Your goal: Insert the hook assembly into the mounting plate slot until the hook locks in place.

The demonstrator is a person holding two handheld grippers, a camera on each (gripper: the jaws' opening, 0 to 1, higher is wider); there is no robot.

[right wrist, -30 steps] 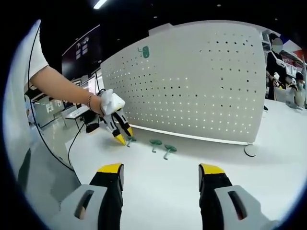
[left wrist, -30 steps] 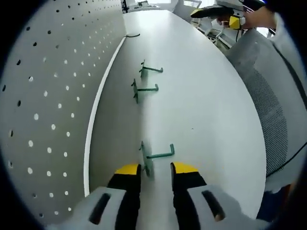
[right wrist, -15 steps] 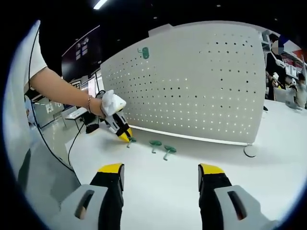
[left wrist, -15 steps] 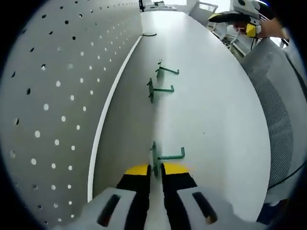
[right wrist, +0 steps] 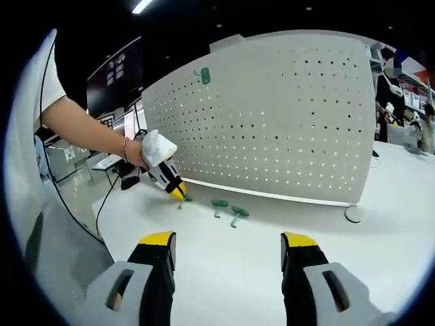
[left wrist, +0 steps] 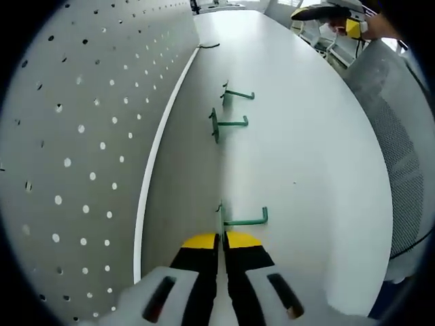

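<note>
Hook [left wrist: 231, 221] apparently pinched, L gripper [left wrist: 221, 239].

Both grippers are showing the same build. The left gripper [left wrist: 221, 239] is wearing yellow tips on black fingers [left wrist: 198, 261], which are rising from a pale grey body with dark slots. The right gripper [right wrist: 229, 240] is showing yellow tips, black fingers [right wrist: 158, 272] and grey slotted housings too. The person's arm [right wrist: 81, 123] is wearing a white short sleeve [right wrist: 49, 85] and a thin bracelet [right wrist: 126, 144] at the wrist.
</note>
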